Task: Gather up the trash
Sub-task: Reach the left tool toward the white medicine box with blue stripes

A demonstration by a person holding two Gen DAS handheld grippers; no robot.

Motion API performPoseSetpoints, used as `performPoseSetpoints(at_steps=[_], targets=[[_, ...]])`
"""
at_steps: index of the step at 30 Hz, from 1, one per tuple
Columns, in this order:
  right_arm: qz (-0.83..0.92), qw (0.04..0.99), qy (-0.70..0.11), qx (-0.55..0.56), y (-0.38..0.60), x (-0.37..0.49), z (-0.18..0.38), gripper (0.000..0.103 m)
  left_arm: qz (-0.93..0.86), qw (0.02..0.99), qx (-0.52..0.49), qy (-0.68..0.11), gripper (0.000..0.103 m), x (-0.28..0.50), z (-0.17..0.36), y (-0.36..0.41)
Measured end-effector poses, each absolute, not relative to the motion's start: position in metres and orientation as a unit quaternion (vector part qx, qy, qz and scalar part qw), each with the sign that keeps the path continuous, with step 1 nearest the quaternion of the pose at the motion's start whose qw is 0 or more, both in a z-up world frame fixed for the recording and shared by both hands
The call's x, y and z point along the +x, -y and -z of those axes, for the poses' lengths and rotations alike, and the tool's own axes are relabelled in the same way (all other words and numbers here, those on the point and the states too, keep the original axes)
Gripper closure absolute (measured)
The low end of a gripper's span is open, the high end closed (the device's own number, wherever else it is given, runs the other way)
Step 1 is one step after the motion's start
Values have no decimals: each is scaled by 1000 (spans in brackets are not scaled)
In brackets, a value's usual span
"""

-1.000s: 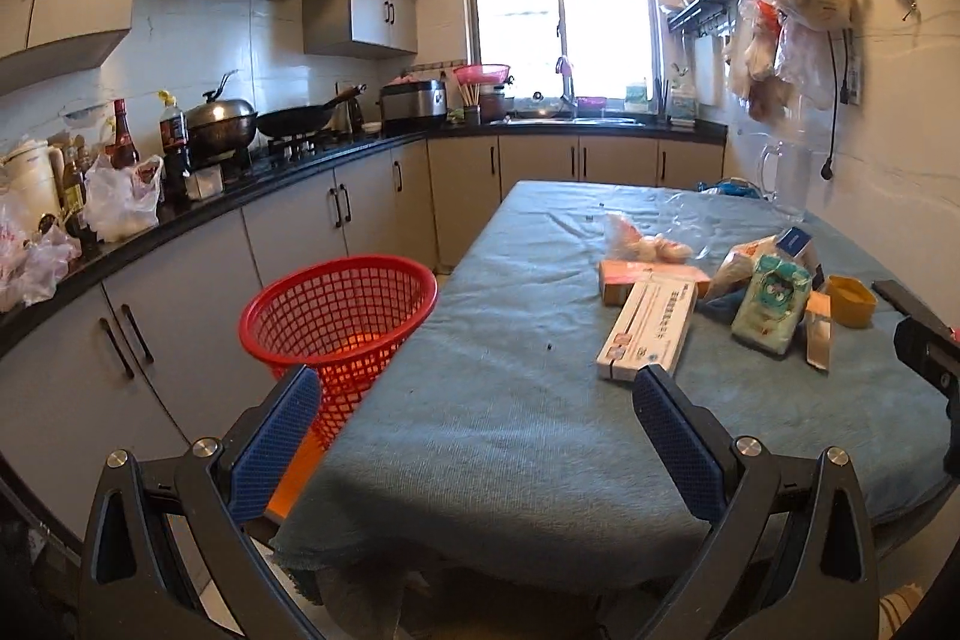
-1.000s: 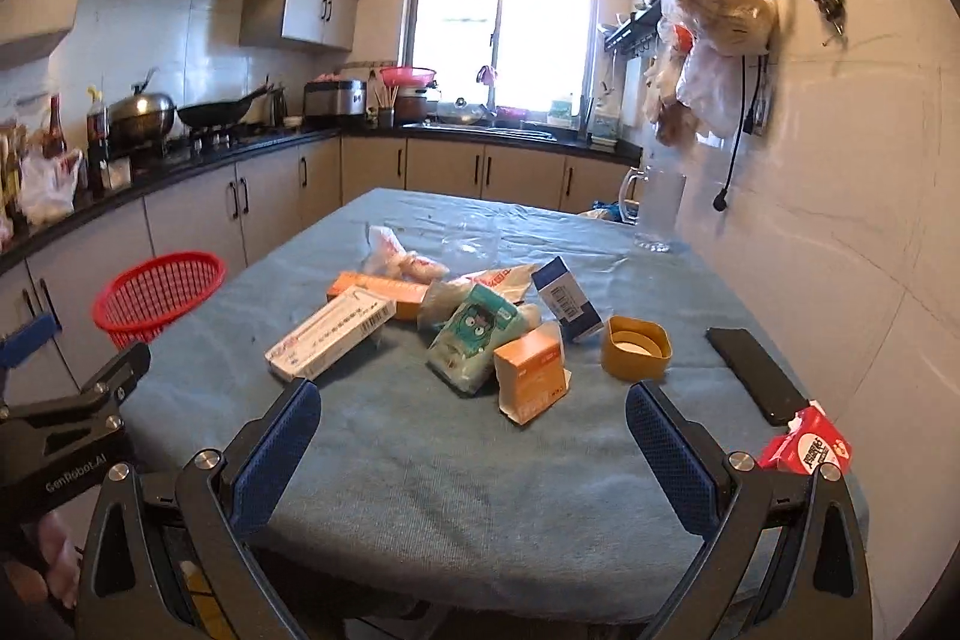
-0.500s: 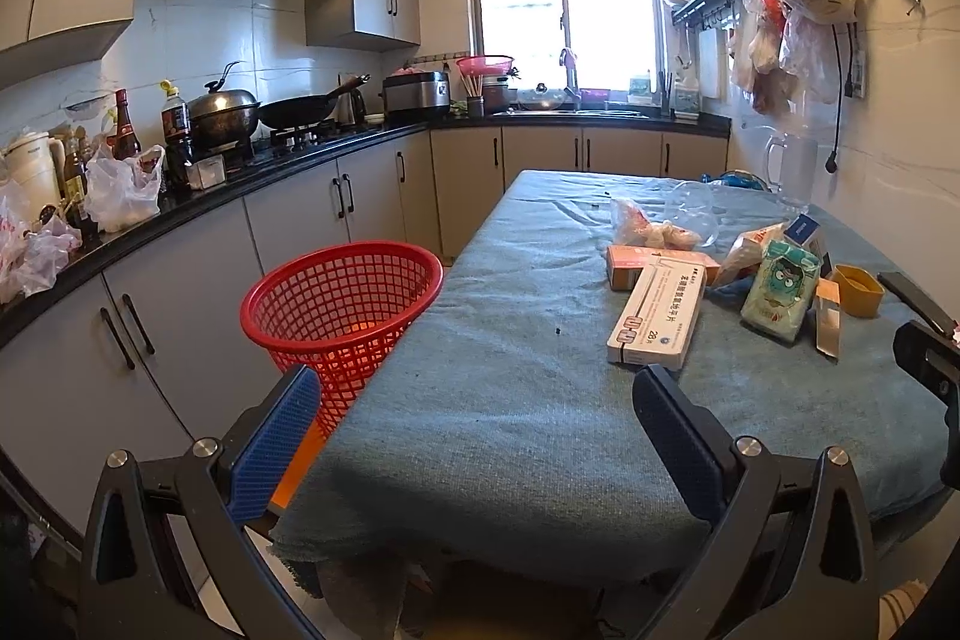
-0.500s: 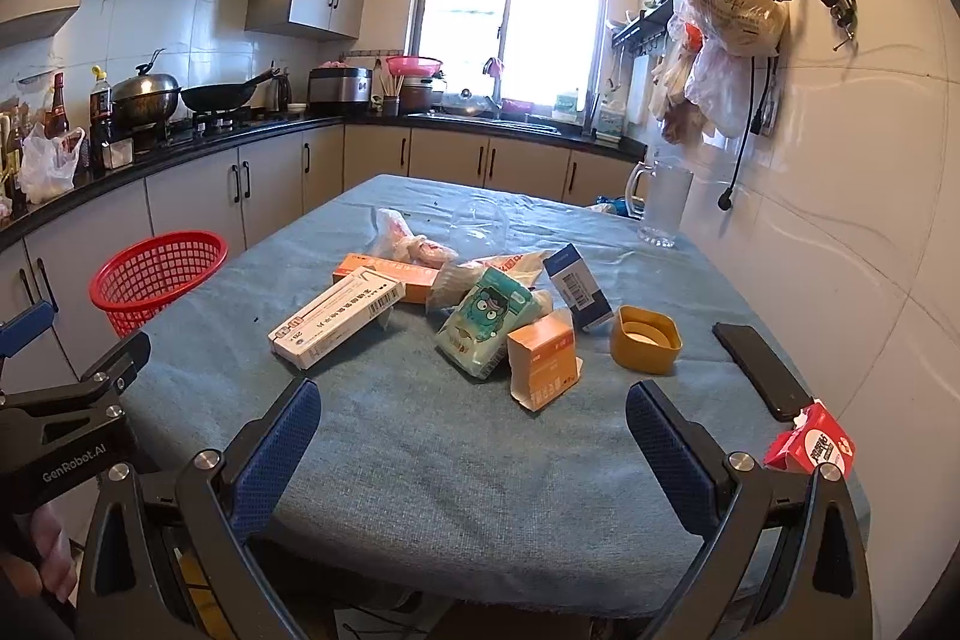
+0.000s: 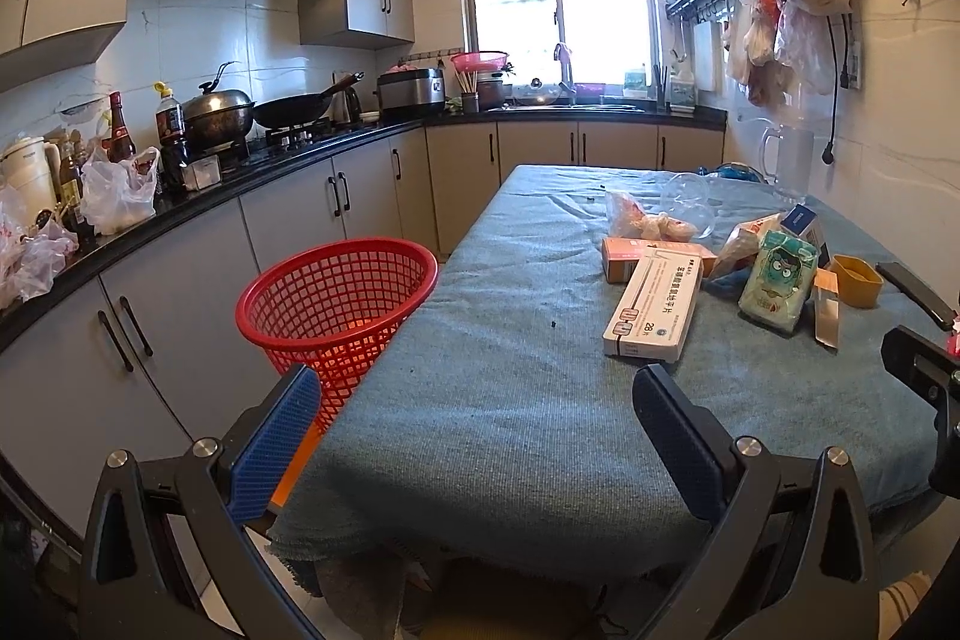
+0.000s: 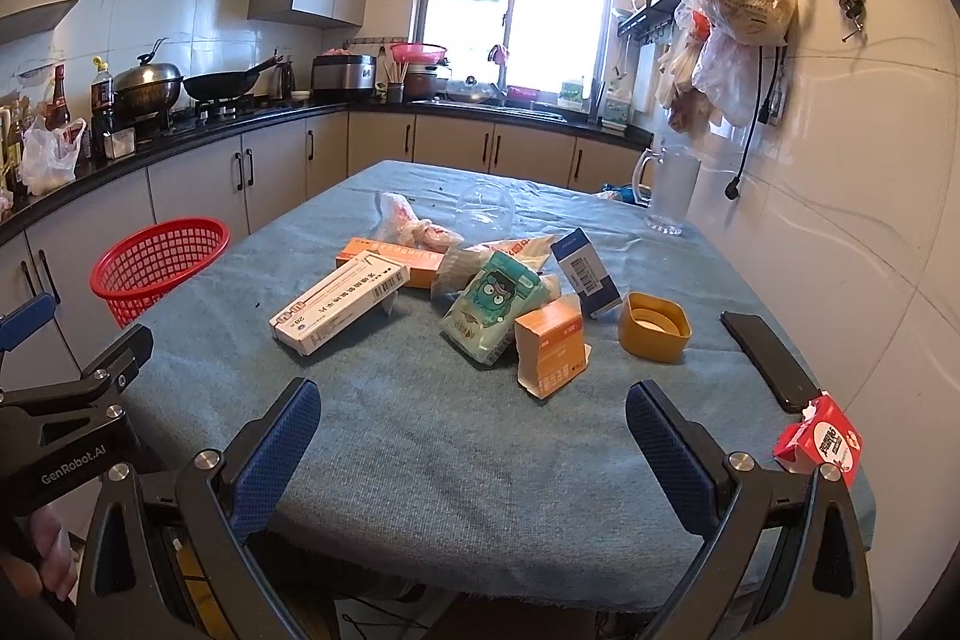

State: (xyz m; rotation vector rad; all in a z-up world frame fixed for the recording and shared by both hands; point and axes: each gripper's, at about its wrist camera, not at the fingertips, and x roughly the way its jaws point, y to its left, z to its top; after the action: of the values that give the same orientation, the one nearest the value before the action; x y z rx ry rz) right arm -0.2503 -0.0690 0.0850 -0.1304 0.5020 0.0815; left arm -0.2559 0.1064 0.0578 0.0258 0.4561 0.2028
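Note:
A pile of trash lies mid-table: a long white medicine box, an orange box, a green cartoon tissue pack, a dark blue box, a flat orange box, a crumpled plastic bag and a yellow lid. A red basket stands on the floor left of the table. My left gripper is open and empty over the table's near left edge. My right gripper is open and empty, short of the pile.
The table has a blue-grey cloth. A black phone and a red carton lie at its right edge. A glass jug stands at the far right. Kitchen counter with pots runs along the left.
Both grippers have tilted and risen slightly, so the table and pile sit lower in view. Both stay open. Nothing on the table has moved.

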Motion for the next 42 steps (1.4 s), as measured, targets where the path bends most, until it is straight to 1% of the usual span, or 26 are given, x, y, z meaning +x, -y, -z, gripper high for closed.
performPoseSetpoints(at_steps=[26,32,38,40,42], targets=[[-42,961,-267,-58,68,-246,-78,0,-89,967,21,-239,0,-254,-49,-102],[-44,959,-275,-52,74,-241,-76,0,-74,965,26,-251,0,-248,-52,-101],[-55,956,-288,-13,100,-230,-79,0,-21,955,20,-294,0,-226,-57,-103],[-59,954,-295,4,110,-226,-79,3,-4,952,13,-306,0,-216,-59,-104],[-69,949,-306,24,123,-218,-79,10,14,947,5,-321,0,-205,-62,-104]])
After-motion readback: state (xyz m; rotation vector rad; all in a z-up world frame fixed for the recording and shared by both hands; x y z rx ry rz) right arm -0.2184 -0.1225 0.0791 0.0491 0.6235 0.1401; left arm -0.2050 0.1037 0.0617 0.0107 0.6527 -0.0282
